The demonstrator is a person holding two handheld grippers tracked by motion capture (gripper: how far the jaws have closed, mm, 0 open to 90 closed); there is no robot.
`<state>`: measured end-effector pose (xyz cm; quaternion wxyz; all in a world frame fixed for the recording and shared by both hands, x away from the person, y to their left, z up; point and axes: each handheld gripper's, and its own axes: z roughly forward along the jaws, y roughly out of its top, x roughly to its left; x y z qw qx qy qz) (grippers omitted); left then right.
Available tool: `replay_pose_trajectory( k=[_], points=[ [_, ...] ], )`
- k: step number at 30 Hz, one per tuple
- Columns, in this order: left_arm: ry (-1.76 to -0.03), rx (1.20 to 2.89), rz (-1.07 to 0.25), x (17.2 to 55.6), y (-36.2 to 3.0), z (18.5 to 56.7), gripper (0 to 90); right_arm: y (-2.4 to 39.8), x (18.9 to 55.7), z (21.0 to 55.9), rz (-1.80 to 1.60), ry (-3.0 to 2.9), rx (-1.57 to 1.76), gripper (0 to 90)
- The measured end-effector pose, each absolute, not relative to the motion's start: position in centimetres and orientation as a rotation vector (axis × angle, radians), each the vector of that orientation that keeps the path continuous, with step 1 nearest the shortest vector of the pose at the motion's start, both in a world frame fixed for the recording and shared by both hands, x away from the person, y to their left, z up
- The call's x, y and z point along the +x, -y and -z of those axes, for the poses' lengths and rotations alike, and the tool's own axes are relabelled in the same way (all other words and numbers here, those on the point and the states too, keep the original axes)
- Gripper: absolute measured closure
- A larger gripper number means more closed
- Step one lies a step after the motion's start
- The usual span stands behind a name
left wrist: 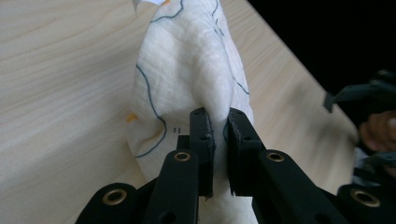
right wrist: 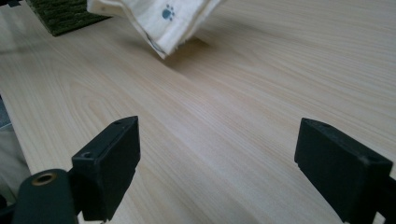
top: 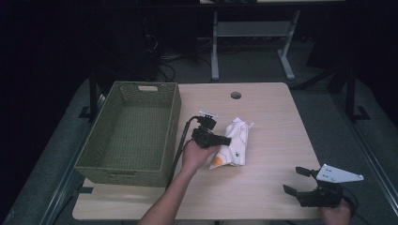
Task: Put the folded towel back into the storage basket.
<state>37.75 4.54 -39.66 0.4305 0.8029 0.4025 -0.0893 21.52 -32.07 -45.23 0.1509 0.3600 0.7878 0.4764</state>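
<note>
A white cloth (top: 236,140) printed with thin dark lines and orange patches lies bunched near the middle of the wooden table (top: 267,187). My left gripper (top: 226,140) is shut on a fold of that cloth (left wrist: 187,70), its two jaws pinching the fabric between them (left wrist: 220,135). The cloth's edge (right wrist: 163,18) carries a small blue paw print and hangs just off the table. My right gripper (top: 295,180) stands open low over the table's near right corner, with bare wood between its wide-spread jaws (right wrist: 217,158).
A green woven basket (top: 173,117) with nothing in it sits along the table's left side, right beside my left hand. A round cable hole (top: 235,95) lies at the table's far edge. Desk legs and cables stand on the dark floor beyond.
</note>
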Motion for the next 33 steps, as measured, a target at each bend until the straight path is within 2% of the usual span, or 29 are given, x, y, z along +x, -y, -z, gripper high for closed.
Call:
replay_pose_trajectory(
  k=[14, 33],
  points=[
    [-0.941, 1.883, 0.405, 37.0, -7.3, 37.7, 83.5, 31.8, 21.4, 45.2, -1.358, -2.269, 1.022, 13.6],
    [-0.911, 1.855, 0.469, 36.3, -11.0, 35.4, 83.3, 31.6, 21.6, 45.4, -1.330, -2.277, 1.033, 13.6]
  ],
)
